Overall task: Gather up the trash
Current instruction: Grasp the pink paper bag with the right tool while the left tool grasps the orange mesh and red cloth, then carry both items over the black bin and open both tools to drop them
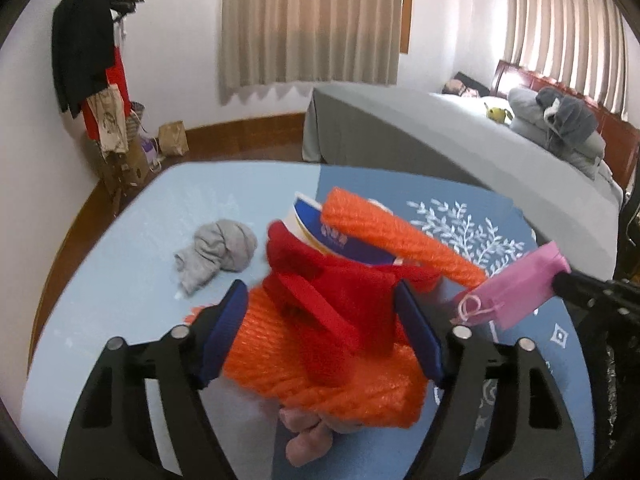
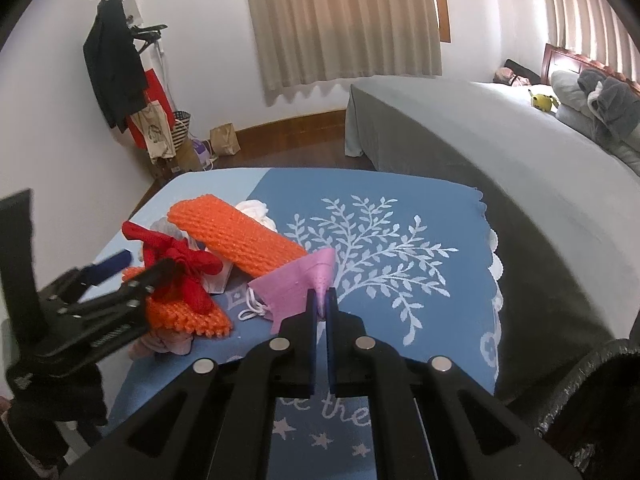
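Trash lies heaped on the blue cloth-covered counter (image 2: 420, 208): a crumpled orange foam net sleeve (image 1: 320, 372) with a red net bag (image 1: 340, 292) bunched on top of it sits right between the blue pads of the left tongs (image 1: 320, 332). Those tongs are spread wide around the heap, one pad at each flank of the orange net; whether the pads press on it cannot be told.

A second, long orange foam net sleeve (image 2: 236, 236) rests just beyond, its long axis slanting from the far left down toward the near right, across a blue-and-white carton (image 1: 340, 236).

The right tongs (image 2: 320, 312) are pressed together, pinching a corner of a pink face mask (image 2: 296, 288). The mask stretches away from the tips to the left, its white ear loop (image 2: 252, 308) trailing on the cloth.

A grey balled cloth (image 1: 220, 252) lies apart on the counter's left side.
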{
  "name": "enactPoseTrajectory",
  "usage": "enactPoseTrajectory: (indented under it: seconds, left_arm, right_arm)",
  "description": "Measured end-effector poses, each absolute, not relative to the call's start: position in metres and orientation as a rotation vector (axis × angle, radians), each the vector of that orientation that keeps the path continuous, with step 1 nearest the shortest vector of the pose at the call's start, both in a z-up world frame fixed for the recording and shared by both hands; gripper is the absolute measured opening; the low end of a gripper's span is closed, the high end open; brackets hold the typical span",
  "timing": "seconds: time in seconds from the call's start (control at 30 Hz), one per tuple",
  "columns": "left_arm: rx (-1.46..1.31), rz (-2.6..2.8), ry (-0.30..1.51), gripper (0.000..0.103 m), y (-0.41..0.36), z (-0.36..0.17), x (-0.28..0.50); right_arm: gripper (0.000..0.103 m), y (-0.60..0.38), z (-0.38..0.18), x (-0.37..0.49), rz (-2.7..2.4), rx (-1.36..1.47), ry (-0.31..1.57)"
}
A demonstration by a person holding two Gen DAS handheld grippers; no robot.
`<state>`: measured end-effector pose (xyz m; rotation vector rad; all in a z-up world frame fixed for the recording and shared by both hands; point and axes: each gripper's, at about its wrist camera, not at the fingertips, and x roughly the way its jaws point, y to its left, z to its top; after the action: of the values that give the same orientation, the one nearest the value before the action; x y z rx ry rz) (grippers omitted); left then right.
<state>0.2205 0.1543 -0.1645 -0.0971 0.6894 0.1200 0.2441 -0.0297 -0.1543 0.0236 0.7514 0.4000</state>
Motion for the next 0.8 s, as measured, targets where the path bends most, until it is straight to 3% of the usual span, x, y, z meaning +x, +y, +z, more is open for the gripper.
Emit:
enactPoseTrajectory:
  seconds: [0.03,0.17,0.23,0.8]
  left_arm:
    - [-0.097,0.114,0.704,0.066,0.154,-0.168,0.223]
    - [-0.112,0.057,0.737,0.020,0.152,-0.174,0.228]
    - [-0.112,0.049,0.729,0.011,0.151,-0.172,0.225]
    - [-0.117,0.007,0.589,0.009,0.122,-0.106,0.171]
  right_arm:
    - [0.004,-0.030,-0.154,0.244,0.400,0.023,0.751]
    - [0.004,-0.030,-0.152,0.244,0.404,0.024,0.754]
    - [0.004,-0.031,-0.151,0.242,0.406,0.026,0.750]
    - [0.004,-0.058,-0.110,0.203,0.404,0.048,0.671]
